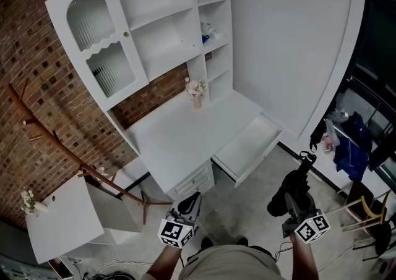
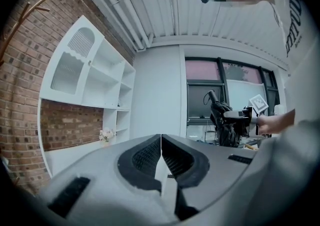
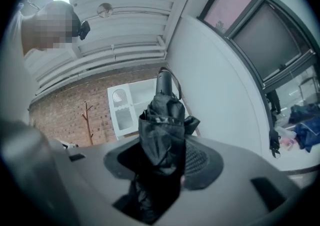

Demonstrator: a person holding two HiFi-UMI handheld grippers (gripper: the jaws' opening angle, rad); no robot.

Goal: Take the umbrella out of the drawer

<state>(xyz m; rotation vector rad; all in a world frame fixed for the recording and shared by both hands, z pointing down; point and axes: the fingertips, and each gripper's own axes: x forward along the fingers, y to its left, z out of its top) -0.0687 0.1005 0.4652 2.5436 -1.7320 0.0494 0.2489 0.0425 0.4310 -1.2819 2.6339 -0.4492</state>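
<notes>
A folded black umbrella (image 3: pixel 161 140) stands upright between the jaws of my right gripper (image 3: pixel 162 162), which is shut on it. In the head view the same umbrella (image 1: pixel 296 187) is held in the air at the right, away from the desk, with my right gripper (image 1: pixel 291 201) around it. The white drawer (image 1: pixel 247 147) under the desktop hangs pulled out, with nothing visible in it. My left gripper (image 1: pixel 187 206) is shut with nothing in it, in front of the desk's small drawers. From the left gripper view its jaws (image 2: pixel 161 159) meet, and the umbrella (image 2: pixel 223 122) shows at the right.
A white desk (image 1: pixel 179 133) with a hutch of shelves (image 1: pixel 170 25) stands against a brick wall; a small vase of flowers (image 1: pixel 196 90) sits on it. A wooden coat stand (image 1: pixel 68 149) and a white side cabinet (image 1: pixel 65 217) are at the left. Clothes and a chair (image 1: pixel 362 167) lie at the right.
</notes>
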